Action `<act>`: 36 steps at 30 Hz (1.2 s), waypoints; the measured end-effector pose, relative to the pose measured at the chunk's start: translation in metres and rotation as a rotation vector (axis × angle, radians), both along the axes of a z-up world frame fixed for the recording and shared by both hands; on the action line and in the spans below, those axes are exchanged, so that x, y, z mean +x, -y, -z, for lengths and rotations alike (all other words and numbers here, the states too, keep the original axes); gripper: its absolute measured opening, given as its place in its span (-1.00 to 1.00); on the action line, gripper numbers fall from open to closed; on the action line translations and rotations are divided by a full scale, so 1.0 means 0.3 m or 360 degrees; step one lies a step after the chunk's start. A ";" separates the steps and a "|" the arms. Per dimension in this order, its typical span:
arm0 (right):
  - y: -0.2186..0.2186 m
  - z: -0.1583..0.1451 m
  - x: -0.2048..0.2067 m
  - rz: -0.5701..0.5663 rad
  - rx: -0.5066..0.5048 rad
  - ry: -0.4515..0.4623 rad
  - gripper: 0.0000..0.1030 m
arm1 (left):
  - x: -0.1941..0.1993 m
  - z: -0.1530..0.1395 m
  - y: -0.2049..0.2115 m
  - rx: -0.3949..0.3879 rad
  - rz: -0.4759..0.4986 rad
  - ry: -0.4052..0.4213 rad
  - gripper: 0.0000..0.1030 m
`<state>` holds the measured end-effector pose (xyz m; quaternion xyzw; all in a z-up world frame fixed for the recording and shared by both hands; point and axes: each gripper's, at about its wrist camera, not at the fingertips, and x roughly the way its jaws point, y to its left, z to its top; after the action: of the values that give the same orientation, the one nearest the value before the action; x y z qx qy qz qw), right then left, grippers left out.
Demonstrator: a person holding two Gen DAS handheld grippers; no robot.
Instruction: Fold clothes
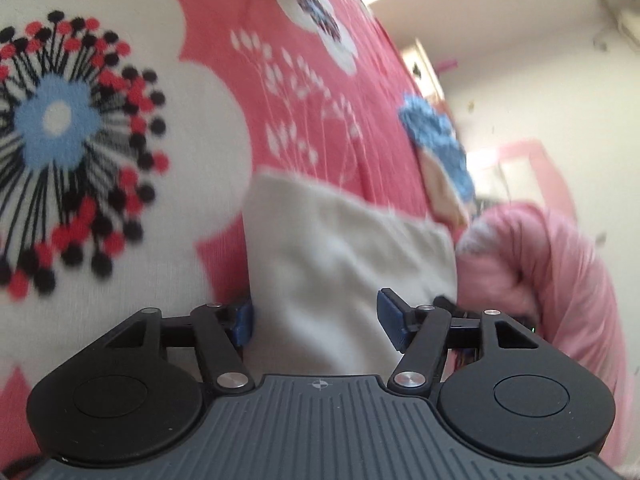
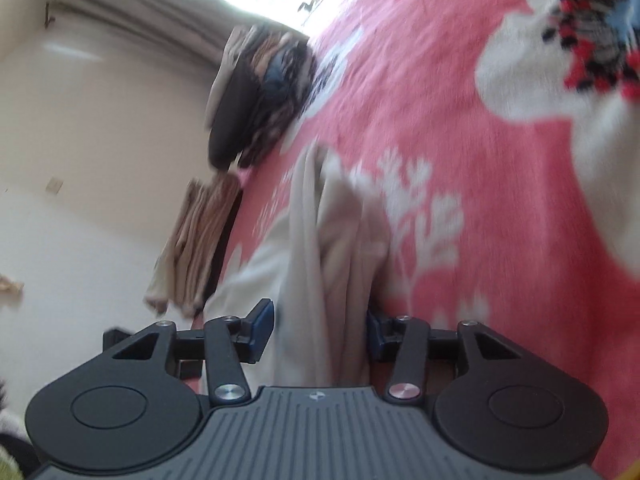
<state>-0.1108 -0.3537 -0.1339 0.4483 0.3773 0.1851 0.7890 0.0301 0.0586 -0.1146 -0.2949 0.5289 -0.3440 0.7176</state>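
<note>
A cream-white garment (image 1: 340, 256) lies on a pink flowered blanket (image 1: 304, 92). In the left wrist view my left gripper (image 1: 316, 320) is open, its blue pads on either side of the garment's near edge, with the cloth lying between the jaws. In the right wrist view my right gripper (image 2: 320, 330) is open too, with a bunched fold of the same cream garment (image 2: 324, 240) running between its blue pads. Neither pair of pads presses the cloth.
A pink garment (image 1: 552, 280) lies bunched to the right of the cream one. A blue knitted piece (image 1: 436, 144) lies further back. Piles of dark clothes (image 2: 256, 96) and beige folded cloth (image 2: 196, 240) sit at the blanket's edge (image 2: 460, 92) by the wall.
</note>
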 end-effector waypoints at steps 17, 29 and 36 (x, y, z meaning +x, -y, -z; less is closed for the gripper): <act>-0.070 0.028 -0.017 -0.0185 0.0186 0.0025 -0.03 | -0.058 0.031 0.054 -0.0106 0.0246 0.0125 0.24; -0.087 0.049 0.077 -0.0108 0.0150 0.0048 -0.27 | -0.030 0.012 0.150 0.0035 0.0223 0.0222 -0.01; -0.165 -0.053 0.051 -0.0023 -0.0275 0.0095 -0.43 | -0.074 -0.069 0.193 0.0313 0.0177 0.0374 -0.37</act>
<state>-0.0953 -0.3042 -0.1180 0.3701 0.3715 0.1708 0.8342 0.0079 0.0006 -0.0938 -0.1510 0.4881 -0.3618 0.7797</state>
